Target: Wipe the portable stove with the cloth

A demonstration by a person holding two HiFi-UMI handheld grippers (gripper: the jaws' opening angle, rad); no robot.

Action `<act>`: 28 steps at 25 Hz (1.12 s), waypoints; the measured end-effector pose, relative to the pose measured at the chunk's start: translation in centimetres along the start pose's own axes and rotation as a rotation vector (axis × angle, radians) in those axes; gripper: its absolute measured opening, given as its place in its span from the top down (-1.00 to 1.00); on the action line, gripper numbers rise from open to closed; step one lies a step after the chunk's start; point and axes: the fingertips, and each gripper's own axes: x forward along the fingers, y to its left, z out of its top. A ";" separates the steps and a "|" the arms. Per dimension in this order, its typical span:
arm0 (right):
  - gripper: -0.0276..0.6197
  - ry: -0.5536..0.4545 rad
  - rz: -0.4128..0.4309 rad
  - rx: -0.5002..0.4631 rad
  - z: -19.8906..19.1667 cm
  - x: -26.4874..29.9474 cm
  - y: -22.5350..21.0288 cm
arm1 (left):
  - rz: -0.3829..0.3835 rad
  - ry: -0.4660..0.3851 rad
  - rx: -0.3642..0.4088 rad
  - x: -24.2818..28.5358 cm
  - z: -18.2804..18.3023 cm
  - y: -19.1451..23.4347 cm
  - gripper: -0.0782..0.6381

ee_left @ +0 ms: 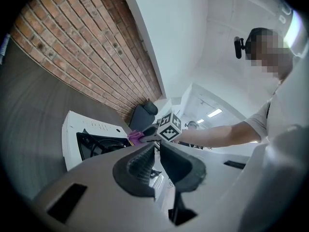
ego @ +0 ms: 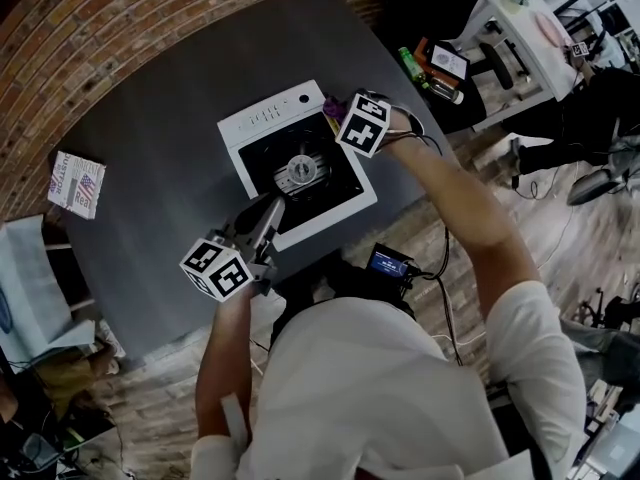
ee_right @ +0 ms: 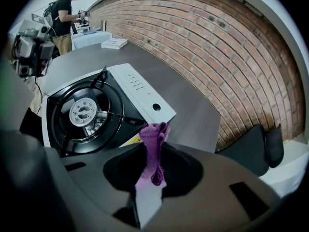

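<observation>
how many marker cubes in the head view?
2. One cube on the left gripper, by the stove near edge; the other on the right gripper, which holds the cloth at the far corner. None seem hidden.

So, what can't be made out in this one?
Whether cloth touches stove: head view, right gripper covers it.
Stove's near corner: head view, behind left gripper.
Print on booklet: head view, too small.

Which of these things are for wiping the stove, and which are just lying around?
For the job: portable stove, purple cloth, right gripper pinching it.
Lying about: flag-printed booklet on the table, dark chair beyond it.
</observation>
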 end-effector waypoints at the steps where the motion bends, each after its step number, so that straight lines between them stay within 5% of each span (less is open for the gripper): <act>1: 0.63 0.003 -0.001 -0.004 -0.2 0.0 0.4 | -0.002 0.001 0.001 -0.2 -0.1 -0.1 0.67; 14: 0.64 0.019 -0.043 -0.187 0.7 -0.2 4.6 | -0.026 0.006 0.006 -1.3 -0.6 -0.8 0.67; 28: 0.64 -0.001 -0.027 -0.252 0.4 -1.2 7.8 | -0.057 0.006 0.008 -1.7 -0.8 -1.3 0.67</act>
